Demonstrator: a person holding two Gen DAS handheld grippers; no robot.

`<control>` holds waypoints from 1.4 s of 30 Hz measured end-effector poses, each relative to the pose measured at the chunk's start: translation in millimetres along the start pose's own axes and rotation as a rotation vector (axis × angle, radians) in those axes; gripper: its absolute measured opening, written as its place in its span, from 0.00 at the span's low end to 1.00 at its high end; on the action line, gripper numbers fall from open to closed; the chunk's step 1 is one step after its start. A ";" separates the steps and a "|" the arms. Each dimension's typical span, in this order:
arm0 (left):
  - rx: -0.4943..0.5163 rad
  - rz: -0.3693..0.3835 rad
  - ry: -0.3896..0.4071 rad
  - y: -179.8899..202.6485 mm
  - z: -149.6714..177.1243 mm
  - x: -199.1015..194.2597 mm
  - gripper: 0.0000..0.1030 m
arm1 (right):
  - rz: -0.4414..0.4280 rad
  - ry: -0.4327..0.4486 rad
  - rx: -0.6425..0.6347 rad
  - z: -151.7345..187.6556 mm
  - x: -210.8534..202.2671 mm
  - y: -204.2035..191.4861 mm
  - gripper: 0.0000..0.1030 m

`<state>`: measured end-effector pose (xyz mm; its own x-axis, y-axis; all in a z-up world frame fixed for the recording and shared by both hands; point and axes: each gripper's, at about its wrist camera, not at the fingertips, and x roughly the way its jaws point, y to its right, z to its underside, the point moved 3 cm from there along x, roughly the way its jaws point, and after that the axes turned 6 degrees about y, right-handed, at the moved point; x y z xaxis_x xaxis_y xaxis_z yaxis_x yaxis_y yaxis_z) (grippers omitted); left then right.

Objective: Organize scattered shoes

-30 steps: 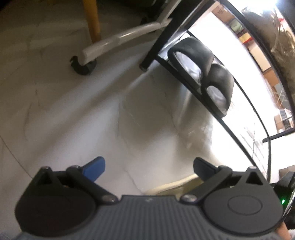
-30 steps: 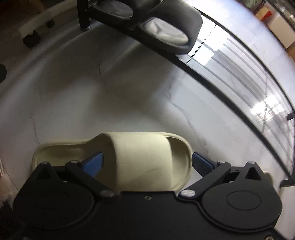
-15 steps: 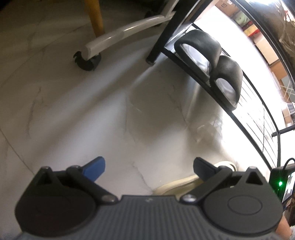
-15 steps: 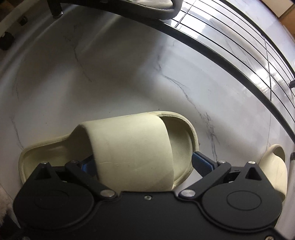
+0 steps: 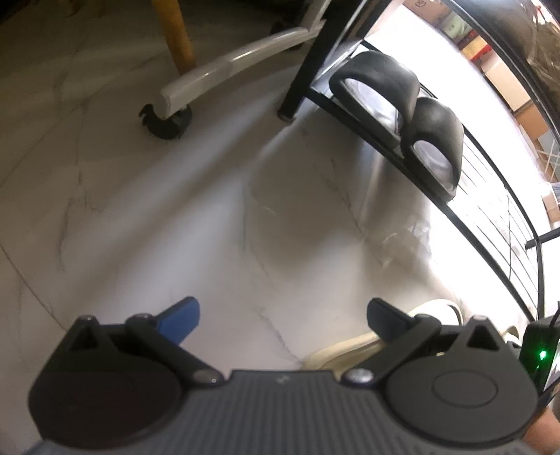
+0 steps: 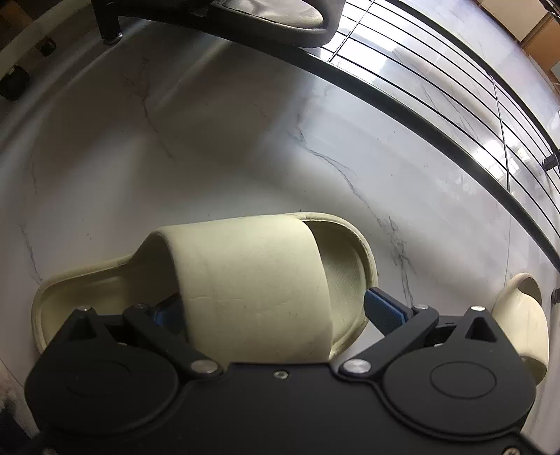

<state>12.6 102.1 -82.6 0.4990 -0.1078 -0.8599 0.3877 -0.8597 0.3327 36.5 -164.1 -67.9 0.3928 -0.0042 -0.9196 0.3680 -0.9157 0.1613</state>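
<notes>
A cream slide slipper (image 6: 252,287) lies on the marble floor, its wide strap between the fingers of my right gripper (image 6: 269,308). The jaws stand wide open around it; the left fingertip is hidden behind the strap, and the blue right fingertip (image 6: 379,311) sits beside the toe edge. A second cream slipper (image 6: 525,315) lies at the far right. My left gripper (image 5: 281,315) hangs open over bare floor, with the edge of a cream slipper (image 5: 350,350) by its right finger. Two black slippers (image 5: 385,80) (image 5: 437,150) rest on the black shoe rack (image 5: 367,126).
The rack's front bar (image 6: 385,101) curves across the floor ahead of the right gripper, with a black slipper (image 6: 280,17) above it. A chair caster (image 5: 168,119), white chair leg (image 5: 227,70) and yellow leg (image 5: 175,31) stand left of the rack.
My right gripper has come down and forward over the cream slipper, which now fills the space between the fingers. The second cream slipper came into view. The left gripper shifted slightly, still open.
</notes>
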 end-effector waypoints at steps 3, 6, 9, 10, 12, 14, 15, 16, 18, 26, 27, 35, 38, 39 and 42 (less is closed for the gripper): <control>0.008 0.001 0.004 -0.7 0.4 2.6 0.99 | -0.042 0.002 0.008 0.4 -0.3 5.3 0.80; 0.005 0.002 0.005 -0.9 -0.3 2.2 0.99 | -0.061 0.022 0.045 -3.6 -0.5 9.6 0.67; -0.001 0.005 0.003 -1.3 -0.8 1.9 0.99 | -0.048 0.035 0.051 -4.3 -4.0 11.8 0.67; -0.002 0.006 0.003 -1.4 -0.9 2.0 0.99 | -0.047 0.034 0.075 -4.5 -4.2 14.8 0.67; -0.004 0.010 0.005 -1.1 -1.8 0.9 0.99 | -0.051 0.038 0.169 -5.7 -4.2 26.5 0.67; -0.006 0.012 0.007 -0.4 -3.0 -0.3 0.99 | -0.068 0.042 0.314 -6.0 -8.6 42.5 0.67; -0.012 0.019 0.010 -0.1 -4.1 -1.5 0.99 | -0.076 0.041 0.373 -5.2 -9.9 48.9 0.67; -0.013 0.021 0.011 0.4 -4.9 -2.2 0.99 | -0.084 0.034 0.453 -3.2 -12.0 56.8 0.67; -0.017 0.033 0.017 2.1 -7.2 -4.7 0.99 | -0.103 -0.010 0.670 8.1 -17.2 73.2 0.67; -0.007 0.060 0.077 6.8 -13.4 -17.6 0.99 | -0.103 -0.148 1.298 51.3 -13.5 85.6 0.67; -0.006 0.056 0.084 6.7 -13.4 -18.8 0.99 | -0.095 -0.155 1.345 53.4 -13.2 81.9 0.67; -0.049 0.056 0.128 -0.6 -19.0 -24.0 0.99 | -0.104 -0.206 1.532 64.3 -2.5 62.9 0.73; -0.070 0.070 0.153 -3.7 -22.6 -28.8 0.99 | -0.107 -0.226 1.602 68.4 1.5 55.8 0.89; -0.075 0.072 0.159 -4.7 -23.3 -29.8 0.99 | -0.109 -0.233 1.625 69.7 2.8 53.5 0.93; -0.093 0.075 0.164 -7.2 -24.7 -30.8 0.99 | -0.122 -0.250 1.680 73.5 4.7 46.9 0.96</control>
<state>13.6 124.0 -48.9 0.6462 -0.0803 -0.7589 0.4109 -0.8014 0.4346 -6.4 -236.6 -91.0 0.2393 0.1847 -0.9532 -0.9101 -0.2994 -0.2864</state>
